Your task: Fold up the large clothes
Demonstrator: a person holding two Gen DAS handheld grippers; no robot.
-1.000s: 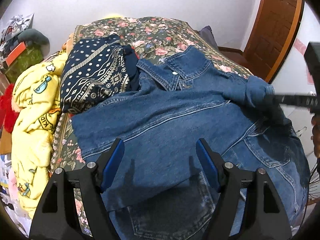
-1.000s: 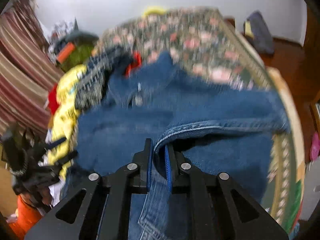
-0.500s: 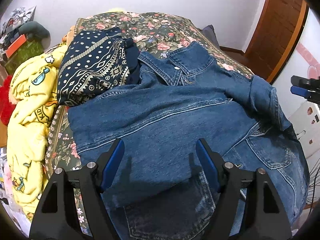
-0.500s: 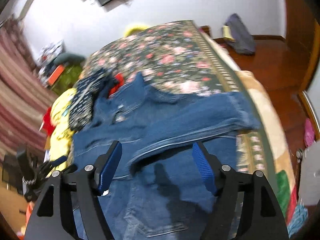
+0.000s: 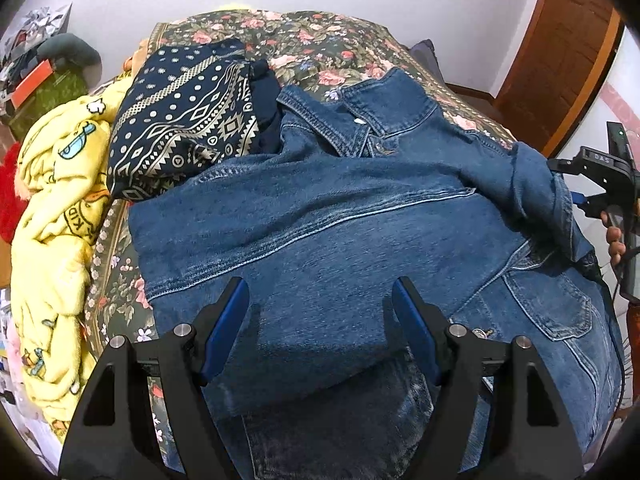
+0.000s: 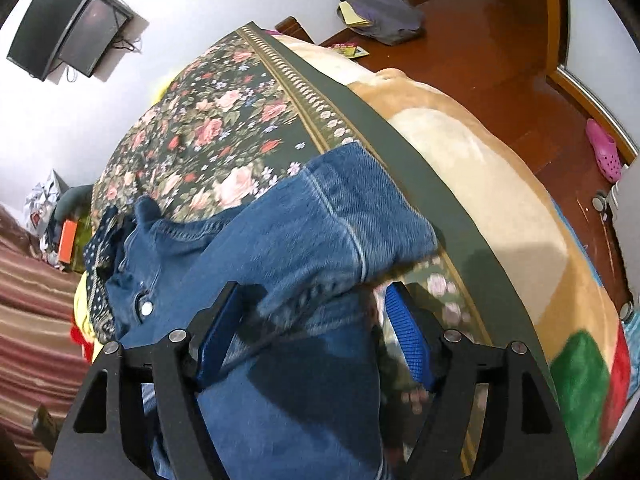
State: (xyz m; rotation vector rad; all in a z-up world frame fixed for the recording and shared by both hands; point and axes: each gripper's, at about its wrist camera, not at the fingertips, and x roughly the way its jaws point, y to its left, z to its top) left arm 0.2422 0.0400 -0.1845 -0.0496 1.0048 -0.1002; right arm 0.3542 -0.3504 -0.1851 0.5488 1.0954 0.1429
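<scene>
A denim jacket (image 5: 340, 216) lies across the near end of a floral-covered bed (image 5: 320, 40), collar toward the far end, one sleeve already laid across its body. The left gripper (image 5: 320, 320) hangs over the jacket's near hem, jaws spread, grasping nothing. The right gripper (image 6: 312, 328) hovers at the bed's right edge above the other sleeve (image 6: 340, 220), jaws likewise apart and empty, cloth below them but not pinched.

The next fold likely goes best if that sleeve's cuff is taken at its end and drawn flat across the body, seams kept straight, before the hem is brought up to the collar.

The jacket's near hem is cut off behind the left gripper, and darker denim (image 5: 340, 420) beneath it cannot be identified. The right view is blurred at the cuff. Only the fingers of the person's right hand (image 5: 614, 240) show.
</scene>
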